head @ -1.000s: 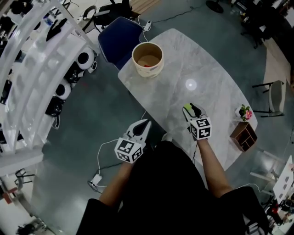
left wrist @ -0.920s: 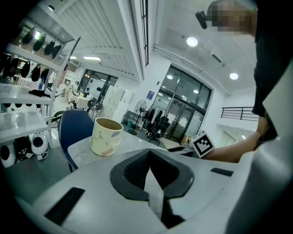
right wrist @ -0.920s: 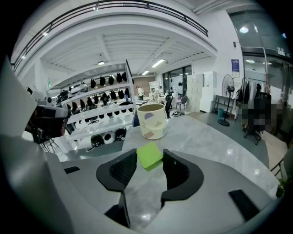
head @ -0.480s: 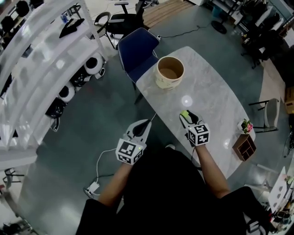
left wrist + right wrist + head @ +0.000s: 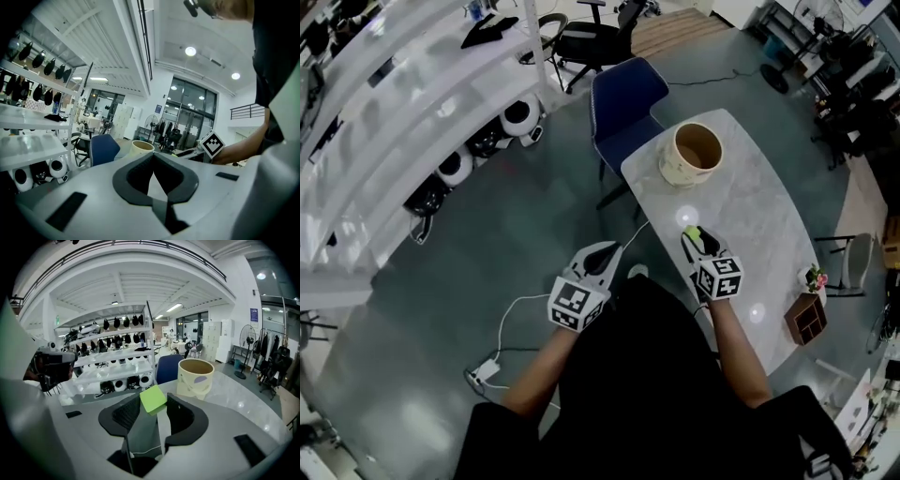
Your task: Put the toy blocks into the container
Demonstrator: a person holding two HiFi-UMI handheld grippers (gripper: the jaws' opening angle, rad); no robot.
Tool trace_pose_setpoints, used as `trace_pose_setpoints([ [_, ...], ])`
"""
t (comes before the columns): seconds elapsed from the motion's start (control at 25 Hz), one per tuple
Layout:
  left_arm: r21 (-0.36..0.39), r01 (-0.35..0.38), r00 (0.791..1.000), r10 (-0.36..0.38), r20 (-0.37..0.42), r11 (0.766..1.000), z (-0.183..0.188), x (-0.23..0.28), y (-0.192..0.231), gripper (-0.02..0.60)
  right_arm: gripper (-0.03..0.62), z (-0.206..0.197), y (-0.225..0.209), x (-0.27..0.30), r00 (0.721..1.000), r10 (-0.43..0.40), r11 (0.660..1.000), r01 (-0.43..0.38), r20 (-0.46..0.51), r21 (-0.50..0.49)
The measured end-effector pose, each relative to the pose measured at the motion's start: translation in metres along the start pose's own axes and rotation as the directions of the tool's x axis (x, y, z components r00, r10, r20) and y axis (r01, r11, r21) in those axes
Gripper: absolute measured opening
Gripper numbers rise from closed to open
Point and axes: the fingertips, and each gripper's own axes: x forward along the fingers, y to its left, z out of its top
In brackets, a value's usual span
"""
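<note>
Now the cream cylindrical container [image 5: 680, 172] has slid upper right, straight above my right gripper [image 5: 697, 238] grasping the lime-green toy block [image 5: 153, 399], lined up for delivery; my left gripper [image 5: 602, 253] is clenched, empty.

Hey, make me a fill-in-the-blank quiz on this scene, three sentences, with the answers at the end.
The right gripper is shut on a ____ toy block.
On the left gripper, the jaws are ____, with nothing between them.
The container stands on the table next to a ____ chair.
Answers: green; shut; blue.
</note>
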Motion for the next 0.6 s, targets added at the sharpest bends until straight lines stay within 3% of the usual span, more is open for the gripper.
trace_pose_setpoints([
  [0.32,-0.022,-0.127,0.991,0.128,0.045,0.992,0.002,-0.027,0.036,0.003,0.173,0.023,0.010,0.027,1.000,0.015,0.995,-0.015,-0.007,-0.098],
  [0.6,-0.038,-0.155,0.987,0.157,0.034,0.987,0.011,-0.025,0.068,0.003,0.173,0.054,0.001,0.061,0.999,0.014,0.998,-0.012,0.036,-0.055],
])
